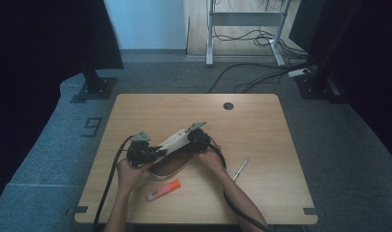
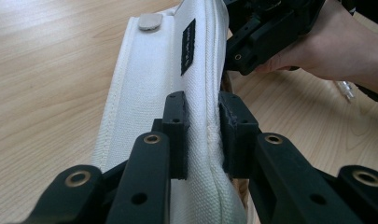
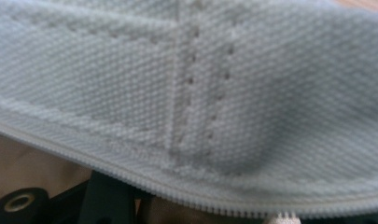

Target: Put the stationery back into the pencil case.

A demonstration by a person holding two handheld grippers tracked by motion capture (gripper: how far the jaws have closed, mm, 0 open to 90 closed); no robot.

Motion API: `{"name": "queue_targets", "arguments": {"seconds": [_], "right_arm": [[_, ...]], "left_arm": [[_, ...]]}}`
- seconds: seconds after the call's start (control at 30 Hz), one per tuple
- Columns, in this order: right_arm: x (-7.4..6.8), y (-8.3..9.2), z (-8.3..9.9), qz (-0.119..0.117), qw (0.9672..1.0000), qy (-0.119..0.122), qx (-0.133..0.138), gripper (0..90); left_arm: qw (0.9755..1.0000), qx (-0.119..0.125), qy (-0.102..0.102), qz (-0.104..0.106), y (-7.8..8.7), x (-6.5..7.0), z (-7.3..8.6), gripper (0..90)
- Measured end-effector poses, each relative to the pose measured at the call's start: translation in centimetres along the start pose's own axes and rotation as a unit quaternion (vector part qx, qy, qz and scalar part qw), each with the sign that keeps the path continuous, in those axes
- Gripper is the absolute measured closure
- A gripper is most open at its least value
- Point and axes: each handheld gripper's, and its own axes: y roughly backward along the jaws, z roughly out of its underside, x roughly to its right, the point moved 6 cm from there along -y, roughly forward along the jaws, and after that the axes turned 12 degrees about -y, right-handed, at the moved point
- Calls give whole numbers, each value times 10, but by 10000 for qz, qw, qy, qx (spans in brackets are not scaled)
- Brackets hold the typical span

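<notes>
A white canvas pencil case (image 1: 172, 142) is held between both grippers over the wooden table (image 1: 261, 130), its mouth open onto a brown inside. My left gripper (image 2: 203, 130) is shut on the case's zipper edge (image 2: 210, 126) at its near end; it sits at the case's left end (image 1: 143, 151) in the high view. My right gripper (image 1: 198, 137) is at the raised far end, its jaws (image 2: 238, 51) against the same edge. Canvas (image 3: 186, 93) and the zipper teeth (image 3: 214, 203) lie right before the right gripper's camera, with one black finger (image 3: 105, 198) below them.
An orange marker (image 1: 163, 190) lies on the table near the front edge, below the case. A thin pen (image 1: 240, 169) lies to the right of the right forearm. A cable hole (image 1: 228, 106) sits at the table's far side. Stands and cables crowd the floor beyond.
</notes>
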Motion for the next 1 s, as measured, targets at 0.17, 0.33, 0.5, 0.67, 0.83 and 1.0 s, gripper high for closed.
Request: {"name": "queue_targets", "arguments": {"seconds": [0.17, 0.33, 0.5, 0.67, 0.83, 1.0], "right_arm": [[0, 1, 1, -39, 10000, 32, -26, 448], [-1, 4, 2, -104, 9998, 92, -108, 381], [-4, 14, 3, -90, 9994, 230, -241, 313], [1, 28, 5, -75, 9994, 276, -190, 304], [8, 44, 8, -41, 9997, 225, -121, 302], [14, 58, 13, 1, 9997, 250, -83, 303]], "left_arm": [[10000, -5, -17, -9, -1, 0, 0, 742], [10000, -2, 53, 32, -1, 0, 0, 744], [9999, 8, 89, 55, -1, 0, 1, 745], [9999, 14, 97, 55, -1, -1, 1, 745], [9999, 42, 113, 32, -1, -2, 1, 742], [9999, 56, 150, 54, -1, -3, 1, 741]]}}
